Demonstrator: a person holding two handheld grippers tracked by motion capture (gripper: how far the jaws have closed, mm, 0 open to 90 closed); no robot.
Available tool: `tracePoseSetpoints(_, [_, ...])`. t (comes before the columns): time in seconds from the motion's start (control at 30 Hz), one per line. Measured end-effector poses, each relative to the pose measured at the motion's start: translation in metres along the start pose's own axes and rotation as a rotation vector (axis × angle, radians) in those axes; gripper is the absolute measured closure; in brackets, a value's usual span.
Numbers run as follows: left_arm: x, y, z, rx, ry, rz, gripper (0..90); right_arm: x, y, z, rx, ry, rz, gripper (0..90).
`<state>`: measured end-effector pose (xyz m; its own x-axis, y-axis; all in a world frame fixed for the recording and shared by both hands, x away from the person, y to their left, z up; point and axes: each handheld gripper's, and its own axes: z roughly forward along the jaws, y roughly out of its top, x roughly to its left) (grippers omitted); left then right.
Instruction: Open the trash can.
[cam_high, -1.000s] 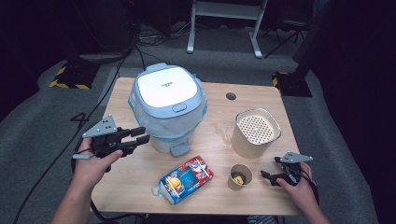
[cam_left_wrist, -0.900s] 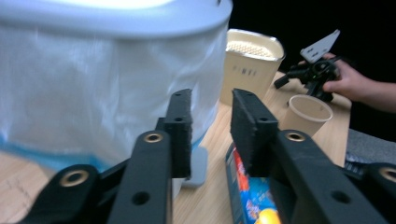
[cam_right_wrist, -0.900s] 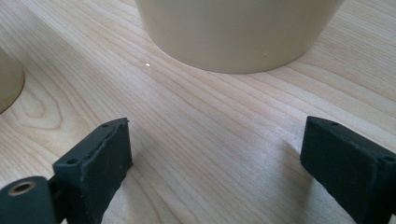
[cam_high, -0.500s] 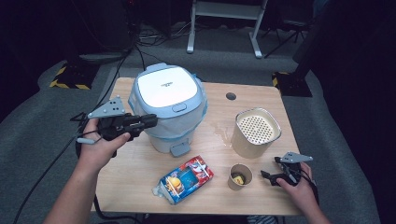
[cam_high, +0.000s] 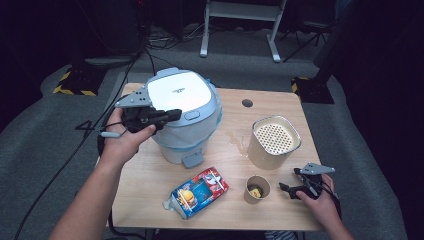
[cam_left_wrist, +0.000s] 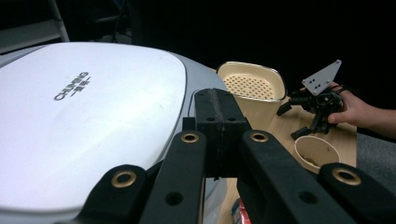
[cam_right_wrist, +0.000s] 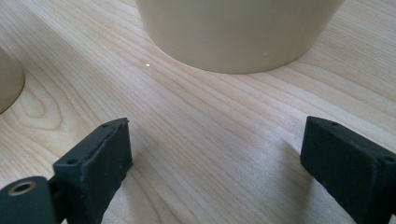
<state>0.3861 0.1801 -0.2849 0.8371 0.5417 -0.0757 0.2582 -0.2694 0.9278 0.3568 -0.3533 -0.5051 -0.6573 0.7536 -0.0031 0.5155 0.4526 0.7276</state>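
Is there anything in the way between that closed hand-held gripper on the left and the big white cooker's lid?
Nothing visible. The left hand-held gripper, jaws shut and empty, is right over the cooker lid, with no object between them.

The cooker (cam_left_wrist: 93, 116) runs off the left gripper view's edge. In the right gripper view, the tub (cam_right_wrist: 238, 32) loses its top, and the cup (cam_right_wrist: 7, 84) is a sliver.

White-lidded pale blue cooker (cam_high: 184, 117), cream perforated pot (cam_high: 274, 141), light woodgrain table (cam_high: 235, 120)
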Motion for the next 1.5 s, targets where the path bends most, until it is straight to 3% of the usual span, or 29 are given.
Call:
tracePoseSetpoints(0.23, [0.001,0.007,0.021,0.017,-0.011,0.002,90.0,0.000,0.000,0.000,0.000,0.000,0.000,8.9])
tracePoseSetpoints(0.5, [0.000,0.009,0.032,0.058,0.013,0.022,90.0,0.000,0.000,0.000,0.000,0.000,0.000,8.9])
tracePoseSetpoints(0.6, [-0.003,0.011,0.034,0.070,0.038,0.049,90.0,0.000,0.000,0.000,0.000,0.000,0.001,8.9])
tracePoseSetpoints(0.7, [-0.009,0.013,0.035,0.088,0.109,0.092,90.0,0.000,0.000,0.000,0.000,0.000,0.000,8.9])
tracePoseSetpoints(0.77, [-0.009,0.015,0.035,0.101,0.118,0.094,90.0,0.000,0.000,0.000,0.000,0.000,0.001,8.9])
tracePoseSetpoints(0.87, [-0.008,0.015,0.035,0.101,0.103,0.068,90.0,0.000,0.000,0.000,0.000,0.000,0.000,8.9])
tracePoseSetpoints(0.93, [-0.009,0.014,0.036,0.095,0.069,0.050,90.0,0.000,0.000,0.000,0.000,0.000,0.000,8.9])
tracePoseSetpoints(1.13, [-0.013,0.016,0.037,0.118,0.093,0.072,90.0,-0.001,0.000,0.000,0.000,0.006,-0.003,8.8])
tracePoseSetpoints(1.5, [-0.015,0.014,0.043,0.109,0.065,0.061,90.0,-0.001,0.000,0.000,0.000,0.006,-0.005,8.9])
